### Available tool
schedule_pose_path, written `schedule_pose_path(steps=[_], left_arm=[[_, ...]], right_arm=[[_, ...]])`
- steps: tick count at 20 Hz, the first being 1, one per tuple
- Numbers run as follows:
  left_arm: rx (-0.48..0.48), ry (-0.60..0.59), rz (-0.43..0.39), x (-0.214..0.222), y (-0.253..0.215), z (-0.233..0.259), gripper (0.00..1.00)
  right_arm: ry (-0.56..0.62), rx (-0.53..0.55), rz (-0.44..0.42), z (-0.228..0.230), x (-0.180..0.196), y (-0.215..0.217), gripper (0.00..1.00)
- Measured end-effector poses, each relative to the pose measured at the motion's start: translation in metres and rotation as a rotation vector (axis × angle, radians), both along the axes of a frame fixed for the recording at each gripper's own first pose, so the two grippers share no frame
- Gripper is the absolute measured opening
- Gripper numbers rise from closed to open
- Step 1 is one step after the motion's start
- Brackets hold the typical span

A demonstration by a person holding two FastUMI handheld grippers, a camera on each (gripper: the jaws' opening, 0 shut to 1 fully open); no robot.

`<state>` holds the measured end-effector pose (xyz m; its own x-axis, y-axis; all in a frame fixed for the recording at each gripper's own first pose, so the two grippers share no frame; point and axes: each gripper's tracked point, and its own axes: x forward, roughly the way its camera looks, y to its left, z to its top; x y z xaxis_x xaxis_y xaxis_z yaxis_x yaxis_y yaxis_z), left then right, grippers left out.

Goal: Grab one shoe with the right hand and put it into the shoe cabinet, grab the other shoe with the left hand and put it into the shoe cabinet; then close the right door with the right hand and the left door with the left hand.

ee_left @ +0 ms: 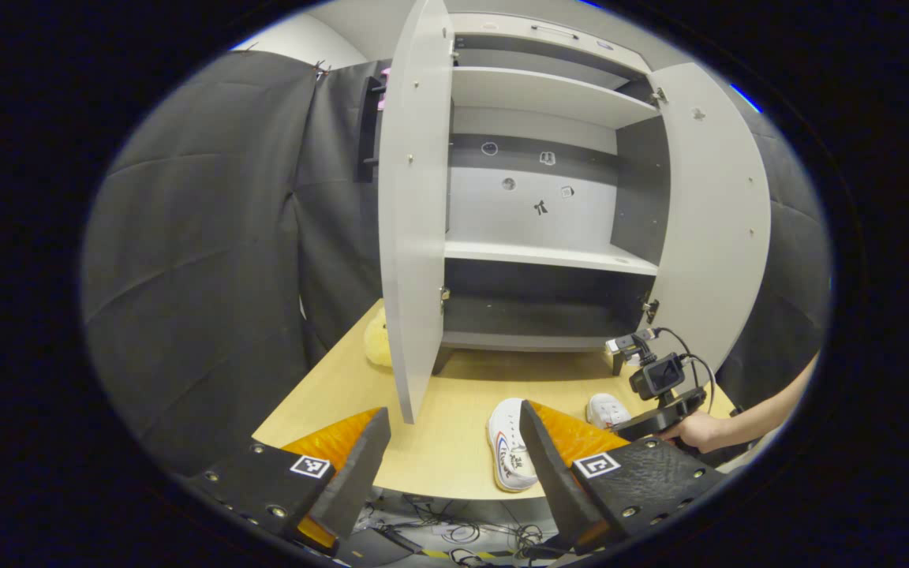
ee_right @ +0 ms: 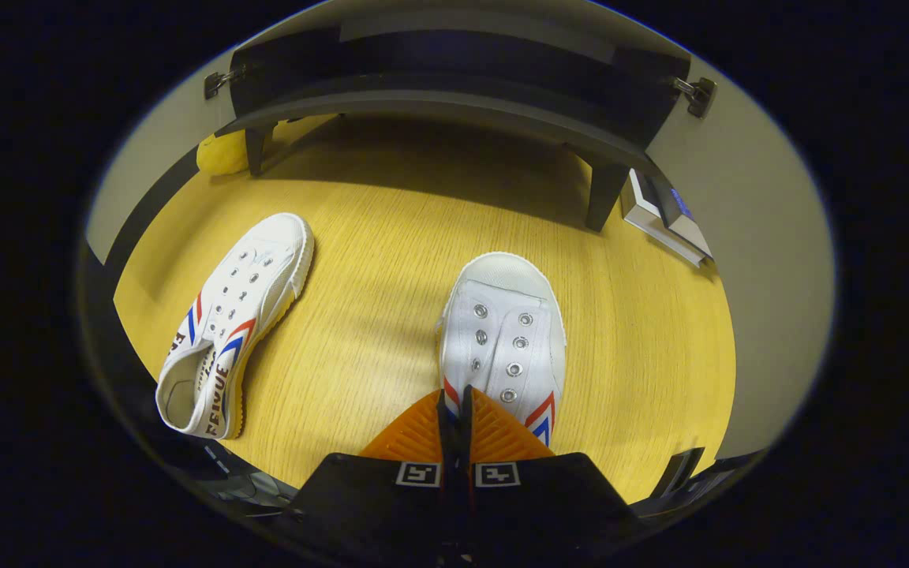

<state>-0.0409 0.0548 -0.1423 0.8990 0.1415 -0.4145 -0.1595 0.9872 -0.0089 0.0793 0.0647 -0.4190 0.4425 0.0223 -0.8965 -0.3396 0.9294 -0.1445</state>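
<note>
Two views. Left gripper view: my left gripper (ee_left: 454, 442) hangs with jaws wide apart, in front of the shoe cabinet (ee_left: 533, 197), both doors open. One shoe (ee_left: 508, 450) lies before it.

Right gripper view: my right gripper (ee_right: 454, 410) is pinched on the other shoe's (ee_right: 506, 331) side wall, before the cabinet. That thin canvas hold may slip on lifting.

On your table (ee_right: 360, 213) both shoes lie before the open shoe cabinet (ee_left: 533, 197), the left shoe (ee_right: 226, 315) towards the left edge, the right shoe (ee_right: 506, 331) near the front edge.
</note>
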Motion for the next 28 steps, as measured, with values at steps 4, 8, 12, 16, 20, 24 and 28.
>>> schedule_pose_path(steps=[4, 8, 12, 16, 20, 24, 28], left_arm=[[0.032, -0.015, -0.035, 0.003, -0.003, 0.007, 0.94], [0.031, -0.028, -0.08, 0.01, -0.013, 0.009, 0.94], [0.048, -0.028, -0.133, 0.018, -0.026, 0.008, 0.94], [0.074, -0.054, -0.18, 0.03, -0.034, 0.017, 0.95], [0.081, -0.074, -0.21, 0.038, -0.041, 0.022, 0.95], [0.085, -0.094, -0.221, 0.043, -0.046, 0.028, 0.94], [0.095, -0.11, -0.232, 0.043, -0.05, 0.035, 0.95]], right_arm=[[-0.012, 0.051, -0.051, 0.013, -0.002, -0.002, 0.02], [-0.037, 0.144, -0.092, 0.06, -0.004, 0.0, 0.02], [-0.115, 0.316, -0.094, 0.134, -0.003, 0.03, 0.01], [-0.224, 0.355, -0.052, 0.205, 0.015, 0.047, 0.01], [-0.329, 0.41, -0.014, 0.272, 0.035, 0.07, 0.01], [-0.413, 0.449, 0.046, 0.319, 0.061, 0.092, 0.01], [-0.528, 0.467, 0.049, 0.362, 0.108, 0.103, 0.01]])
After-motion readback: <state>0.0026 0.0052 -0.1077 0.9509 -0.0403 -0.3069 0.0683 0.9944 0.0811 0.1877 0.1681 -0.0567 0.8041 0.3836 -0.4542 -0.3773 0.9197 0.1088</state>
